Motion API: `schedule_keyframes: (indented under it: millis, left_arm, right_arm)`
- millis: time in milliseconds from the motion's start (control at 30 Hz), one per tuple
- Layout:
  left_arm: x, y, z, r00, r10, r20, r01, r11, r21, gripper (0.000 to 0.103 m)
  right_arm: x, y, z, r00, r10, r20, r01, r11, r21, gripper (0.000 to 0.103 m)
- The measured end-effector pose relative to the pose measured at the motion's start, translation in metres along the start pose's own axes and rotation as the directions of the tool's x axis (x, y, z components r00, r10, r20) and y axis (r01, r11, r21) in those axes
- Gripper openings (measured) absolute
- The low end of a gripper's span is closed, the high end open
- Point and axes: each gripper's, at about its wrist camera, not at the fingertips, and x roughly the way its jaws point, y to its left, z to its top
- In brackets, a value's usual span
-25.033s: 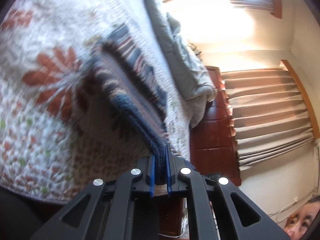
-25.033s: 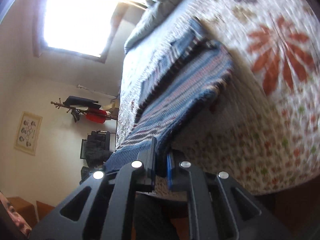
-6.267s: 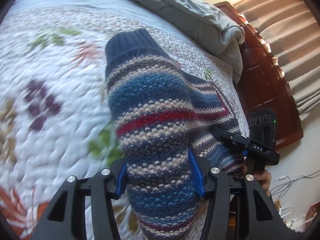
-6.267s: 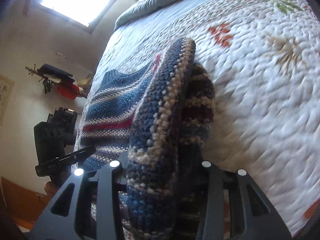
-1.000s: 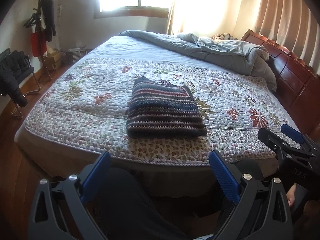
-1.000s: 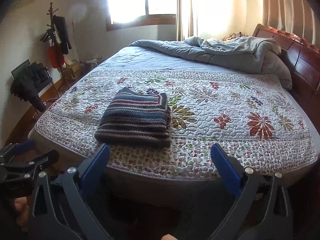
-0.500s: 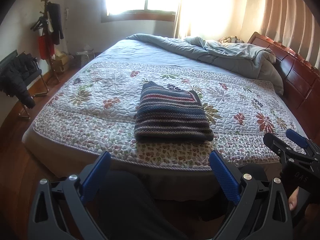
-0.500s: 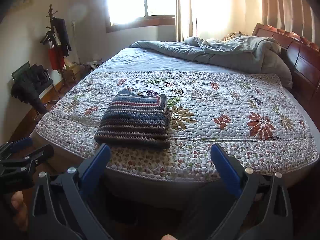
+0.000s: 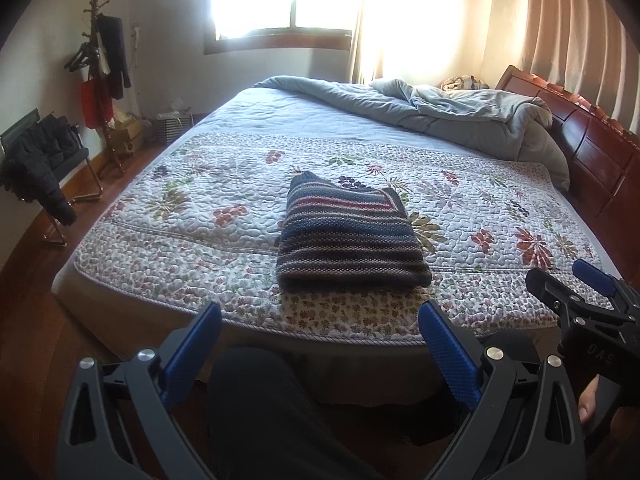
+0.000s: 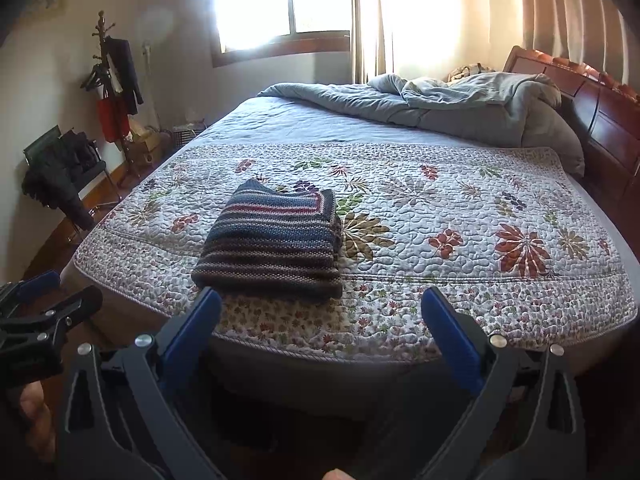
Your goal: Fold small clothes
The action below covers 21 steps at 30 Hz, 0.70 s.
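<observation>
A striped blue, red and cream knitted sweater (image 9: 348, 236) lies folded in a neat rectangle on the floral quilt (image 9: 200, 216), near the bed's front edge. It also shows in the right wrist view (image 10: 276, 240). My left gripper (image 9: 320, 320) is open and empty, held back from the bed's edge, well short of the sweater. My right gripper (image 10: 320, 308) is open and empty too, off the bed, with the sweater just beyond its left fingertip. Each gripper shows at the edge of the other's view: the right gripper (image 9: 576, 284), the left gripper (image 10: 52, 292).
A crumpled grey duvet (image 9: 460, 116) lies at the far side of the bed by the wooden headboard (image 9: 588, 136). A coat stand (image 9: 104, 76) and a chair with dark clothes (image 9: 40, 160) stand at the left. A dark-trousered leg (image 9: 272, 412) is below the left gripper.
Both grippers have drifted slightly relative to the bed; the sweater sits a little more centred in the left view. The sweater lies still and both grippers stay open.
</observation>
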Motion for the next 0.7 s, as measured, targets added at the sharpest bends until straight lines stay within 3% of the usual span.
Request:
schedule_keyframes:
  millis: [700]
  left_arm:
    - [-0.0048, 0.0003, -0.0008, 1.000, 0.016, 0.008, -0.016, 1.000, 0.007, 0.099]
  right_arm:
    - [0.0006, 0.0010, -0.0024, 1.000, 0.007, -0.005, -0.007, 1.000, 0.004, 0.100]
